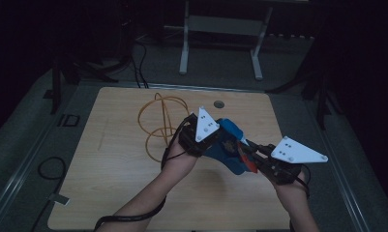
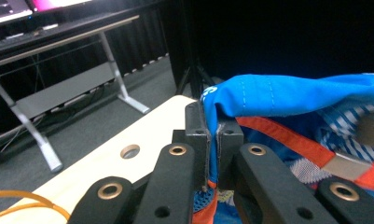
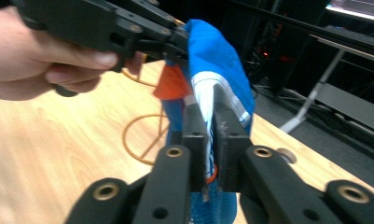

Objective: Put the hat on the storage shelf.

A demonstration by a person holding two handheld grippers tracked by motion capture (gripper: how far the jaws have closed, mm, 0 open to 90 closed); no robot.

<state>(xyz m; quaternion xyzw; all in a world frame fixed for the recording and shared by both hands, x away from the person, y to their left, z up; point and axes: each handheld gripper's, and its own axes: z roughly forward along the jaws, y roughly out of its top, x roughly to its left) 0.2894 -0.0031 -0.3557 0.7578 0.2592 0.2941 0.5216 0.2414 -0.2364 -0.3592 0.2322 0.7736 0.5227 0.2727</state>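
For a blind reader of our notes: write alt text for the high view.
Two hand-held tongs, the left tongs and the right tongs, each shut on a blue cloth with orange trim, holding it up between them over a wooden table. A looped yellow cord lies on the table behind the left hand.

This looks like a dim lab or recording workspace. A pale wooden worktop (image 1: 109,193) with a round cable hole (image 1: 219,104) stands on grey carpet (image 1: 27,121). At twelve o'clock stands a grey metal-legged desk (image 1: 220,29); lit monitor screens (image 2: 17,7) sit on one such desk. Black cables (image 1: 141,67) trail across the floor at eleven o'clock.
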